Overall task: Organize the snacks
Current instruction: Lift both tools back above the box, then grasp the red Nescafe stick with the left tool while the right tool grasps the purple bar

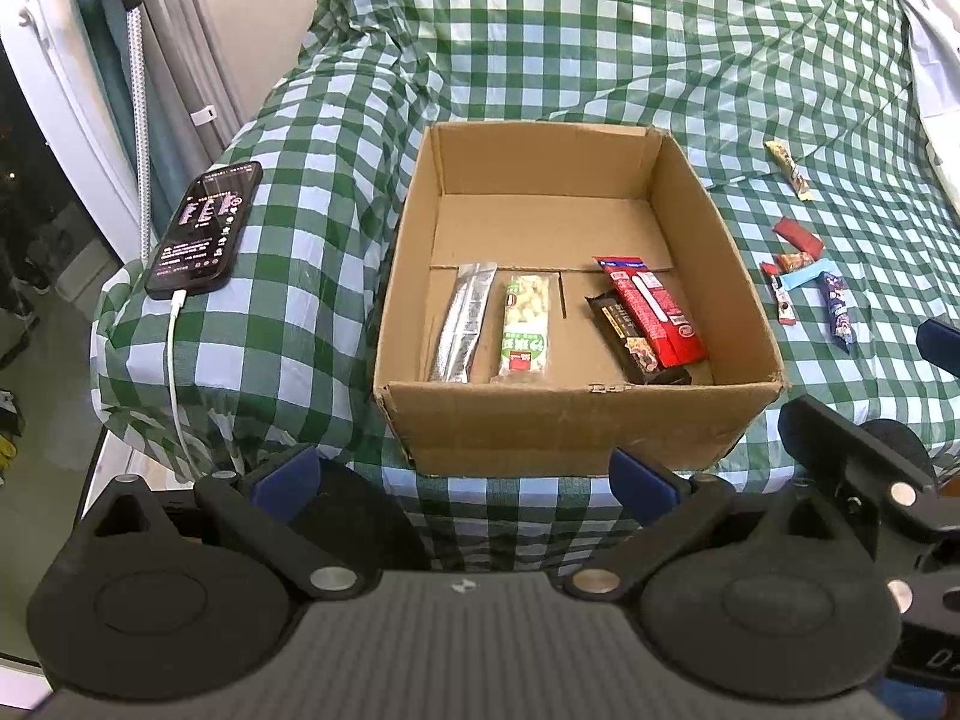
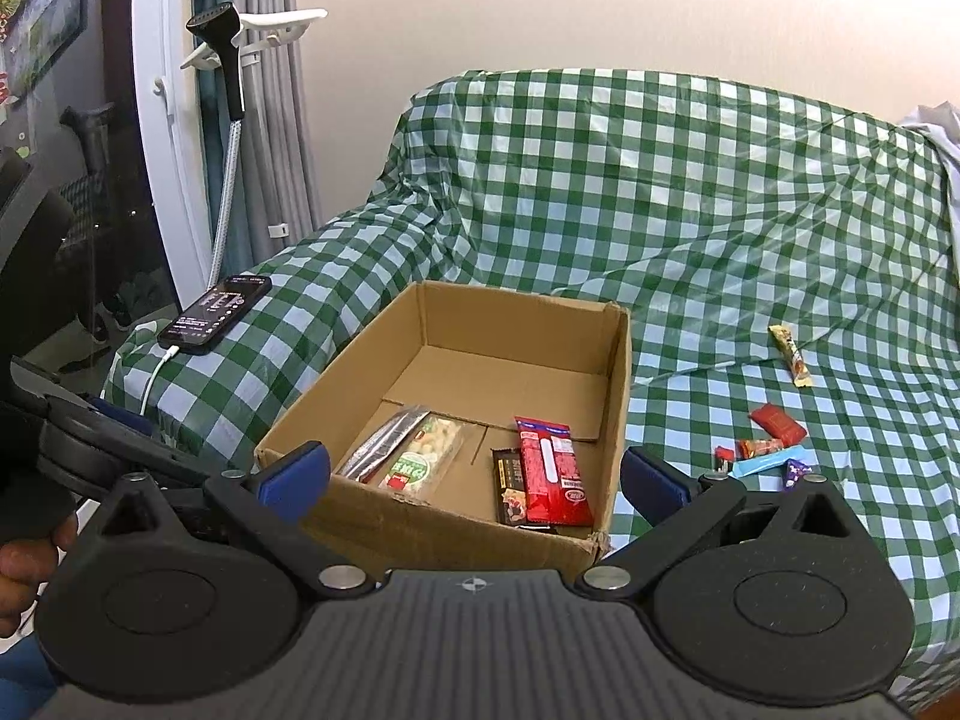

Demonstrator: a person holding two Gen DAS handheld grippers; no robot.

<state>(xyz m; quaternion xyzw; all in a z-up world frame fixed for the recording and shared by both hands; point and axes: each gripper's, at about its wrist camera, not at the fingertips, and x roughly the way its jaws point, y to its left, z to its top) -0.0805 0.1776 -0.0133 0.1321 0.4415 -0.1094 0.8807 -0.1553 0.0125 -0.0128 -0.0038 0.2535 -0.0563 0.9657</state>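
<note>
Cardboard box (image 1: 576, 420) — four snack packets (image 1: 651, 315) inside.

Phone (image 1: 204, 228), screen lit, lay on checked sofa cover (image 1: 600, 30); white cable (image 1: 174, 372) plugged in. Grey curtain (image 2: 270, 120) behind.

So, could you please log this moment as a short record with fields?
container: cardboard box, open, on checked cloth
in box: silver packet, green nut pack, red bar lying on dark bar
outside, right of box: yellow bar, a cluster of small snacks
armrest: phone, plugged in
left claw: open, empty
right claw: open, empty
</note>
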